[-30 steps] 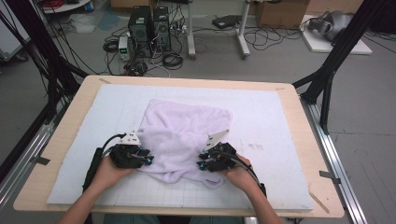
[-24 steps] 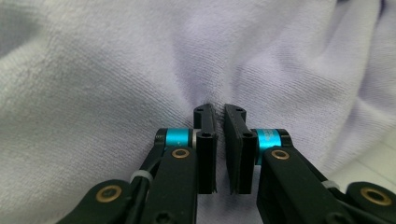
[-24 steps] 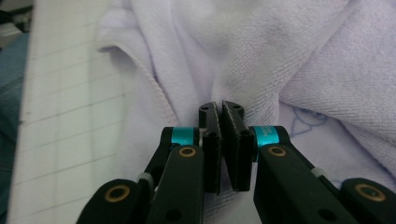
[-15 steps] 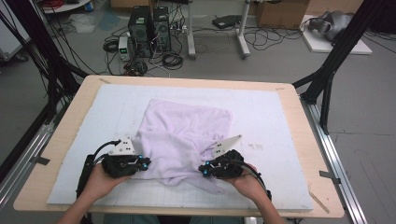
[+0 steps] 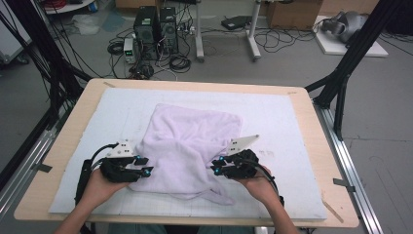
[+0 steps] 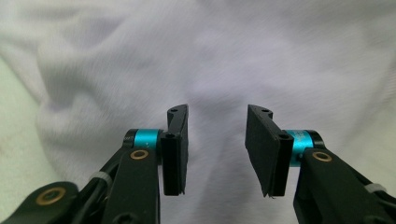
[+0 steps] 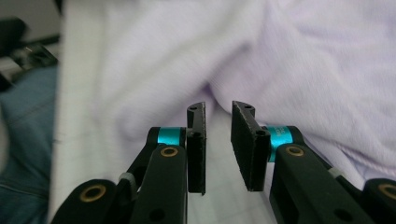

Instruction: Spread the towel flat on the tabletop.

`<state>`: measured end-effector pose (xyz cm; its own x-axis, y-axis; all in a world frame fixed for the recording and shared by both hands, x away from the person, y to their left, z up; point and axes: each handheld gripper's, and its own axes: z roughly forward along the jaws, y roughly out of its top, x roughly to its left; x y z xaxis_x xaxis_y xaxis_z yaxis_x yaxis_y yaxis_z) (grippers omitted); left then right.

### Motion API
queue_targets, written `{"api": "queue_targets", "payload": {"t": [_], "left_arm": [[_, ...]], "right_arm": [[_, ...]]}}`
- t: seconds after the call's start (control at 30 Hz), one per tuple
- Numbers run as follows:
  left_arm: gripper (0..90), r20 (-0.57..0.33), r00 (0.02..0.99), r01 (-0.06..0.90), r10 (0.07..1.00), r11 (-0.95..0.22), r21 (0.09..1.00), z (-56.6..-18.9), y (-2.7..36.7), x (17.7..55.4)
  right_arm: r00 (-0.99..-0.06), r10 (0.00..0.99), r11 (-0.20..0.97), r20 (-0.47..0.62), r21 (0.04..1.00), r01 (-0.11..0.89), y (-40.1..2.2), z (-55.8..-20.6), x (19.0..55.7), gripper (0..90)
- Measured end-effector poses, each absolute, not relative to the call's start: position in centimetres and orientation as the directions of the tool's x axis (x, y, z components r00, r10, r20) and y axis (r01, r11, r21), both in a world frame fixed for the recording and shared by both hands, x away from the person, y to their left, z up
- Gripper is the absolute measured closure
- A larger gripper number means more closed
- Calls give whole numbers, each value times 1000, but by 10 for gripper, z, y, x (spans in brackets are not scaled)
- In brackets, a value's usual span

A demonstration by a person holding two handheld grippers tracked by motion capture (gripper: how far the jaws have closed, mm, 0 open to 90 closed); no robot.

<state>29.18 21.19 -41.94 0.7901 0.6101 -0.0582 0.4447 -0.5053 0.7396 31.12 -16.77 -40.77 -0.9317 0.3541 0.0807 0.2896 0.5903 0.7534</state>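
A crumpled pale lilac terry towel (image 5: pixel 187 146) lies mid-table on the white mat (image 5: pixel 287 122). The left gripper (image 5: pixel 144 165), jaws just opening, and the right gripper (image 5: pixel 215 169), also reopening, flank its near edge, apparently gripping nothing

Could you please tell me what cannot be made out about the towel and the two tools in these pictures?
- Towel: its near left edge, high view, is hidden by the left tool.
- Towel's outline: cut off by the frame edges in the left gripper view.
- Towel's weave: blurred in the right gripper view.
- Right tool: its gap is too small to judge in the high view.
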Motion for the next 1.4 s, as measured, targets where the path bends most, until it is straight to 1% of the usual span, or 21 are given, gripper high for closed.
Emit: {"api": "queue_targets", "payload": {"t": [0.1, 0.13, 0.17, 0.23, 0.27, 0.33, 0.37, 0.4, 0.6, 0.77, 0.8, 0.83, 0.87, 0.97, 1.0, 1.13, 1.2, 1.27, 1.3, 1.37, 1.4], "left_arm": [[671, -43, 796, 461, 604, -559, 689, -430, 206, 298], [705, -31, 804, 458, 594, -585, 669, -433, 203, 299], [727, -13, 807, 442, 591, -589, 676, -434, 201, 298], [786, -12, 810, 438, 587, -591, 678, -434, 200, 298], [825, -10, 811, 436, 585, -593, 677, -433, 201, 298], [870, -5, 814, 430, 580, -597, 677, -433, 201, 297], [875, -7, 813, 430, 582, -594, 680, -432, 201, 296], [877, -10, 814, 428, 580, -589, 685, -430, 202, 296], [881, -44, 795, 430, 605, -511, 744, -418, 216, 291], [881, -57, 795, 432, 603, -499, 751, -412, 228, 287], [880, -67, 798, 437, 598, -499, 749, -412, 230, 287], [876, -67, 796, 438, 601, -496, 750, -413, 231, 286], [869, -62, 793, 439, 606, -497, 749, -414, 232, 286], [706, -67, 776, 467, 627, -499, 730, -419, 233, 290], [691, -66, 774, 470, 630, -502, 726, -421, 232, 291], [682, -67, 773, 492, 631, -529, 692, -436, 225, 296], [714, -58, 766, 486, 640, -517, 705, -438, 224, 296], [772, -54, 768, 481, 638, -520, 706, -437, 225, 297], [815, -57, 768, 483, 638, -517, 707, -438, 224, 297], [857, -48, 773, 474, 633, -526, 706, -437, 223, 296], [866, -45, 775, 470, 630, -527, 708, -437, 222, 295]], "right_arm": [[-917, 398, 631, 38, 714, 304, -163, -418, 317, 723], [-910, 411, 627, 46, 711, 319, -161, -421, 319, 708], [-906, 422, 636, 37, 699, 326, -160, -424, 321, 683], [-898, 440, 667, -4, 671, 323, -155, -429, 325, 679], [-899, 437, 674, 0, 663, 327, -154, -433, 328, 695], [-898, 440, 676, -19, 665, 318, -153, -436, 329, 817], [-906, 423, 678, -10, 667, 309, -154, -435, 330, 867], [-909, 417, 682, -13, 665, 304, -155, -435, 330, 874], [-898, 439, 679, -16, 661, 321, -171, -431, 332, 881], [-883, 469, 669, -22, 662, 339, -182, -428, 337, 879], [-880, 475, 659, -5, 665, 351, -182, -428, 337, 866], [-883, 469, 656, -8, 673, 342, -181, -427, 336, 819], [-886, 465, 650, -6, 681, 337, -180, -426, 335, 803], [-902, 431, 622, -18, 730, 283, -171, -419, 329, 741], [-906, 422, 614, -18, 742, 271, -167, -418, 328, 716], [-918, 394, 638, -29, 728, 251, -148, -426, 330, 617], [-923, 384, 654, -22, 712, 256, -139, -433, 331, 615], [-921, 387, 655, -39, 714, 246, -131, -437, 333, 633], [-917, 398, 649, -38, 718, 252, -128, -438, 334, 690], [-915, 400, 646, -46, 723, 246, -127, -438, 336, 793], [-918, 397, 637, -29, 729, 252, -128, -437, 337, 822]]}}
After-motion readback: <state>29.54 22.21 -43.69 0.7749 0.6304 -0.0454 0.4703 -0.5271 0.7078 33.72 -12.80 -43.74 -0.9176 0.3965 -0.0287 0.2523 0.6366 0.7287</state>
